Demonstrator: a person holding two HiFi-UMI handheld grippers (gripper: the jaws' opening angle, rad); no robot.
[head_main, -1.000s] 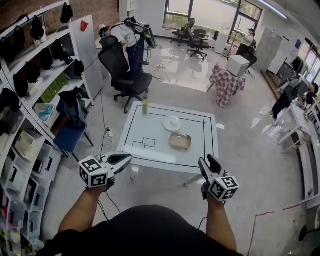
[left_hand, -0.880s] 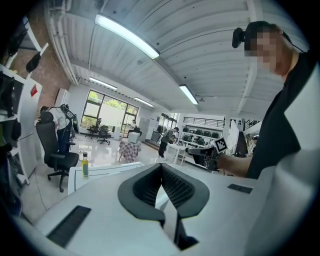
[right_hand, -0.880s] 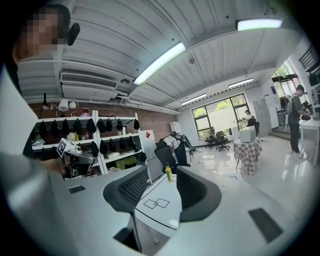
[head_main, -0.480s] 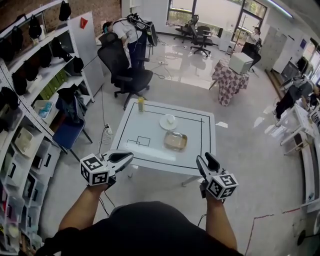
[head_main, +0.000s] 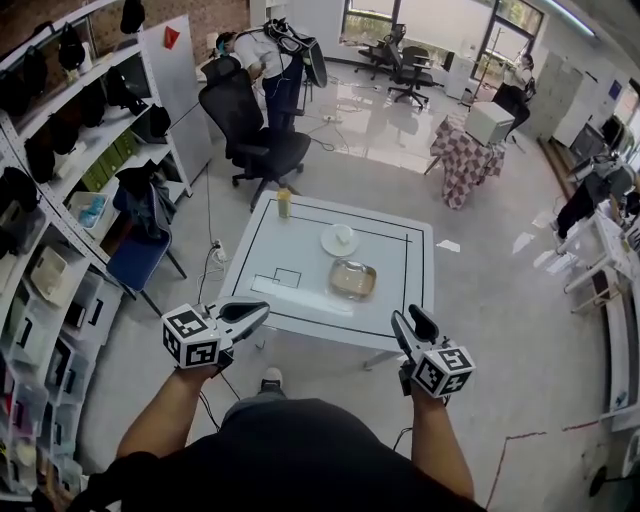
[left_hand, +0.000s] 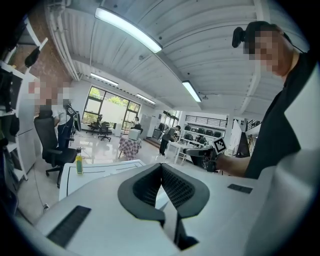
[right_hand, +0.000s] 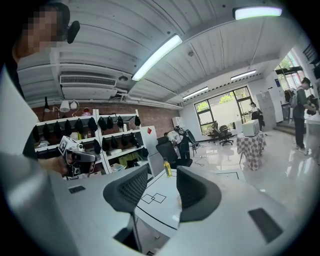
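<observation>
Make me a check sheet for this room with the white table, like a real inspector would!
Surface: white table, black lines marked on it.
Things: yellow bottle, white plate, metal tray; none touched.
Clutter: nothing seen.
Grippers: left gripper shut, empty; right gripper open, empty; both short of the table.
Cables: cable on the floor left of the table.
Surroundings: shelves, office chair.

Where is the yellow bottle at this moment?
In the head view the bottle stands on the table's far left corner, left of the plate and just in front of the black chair.
</observation>
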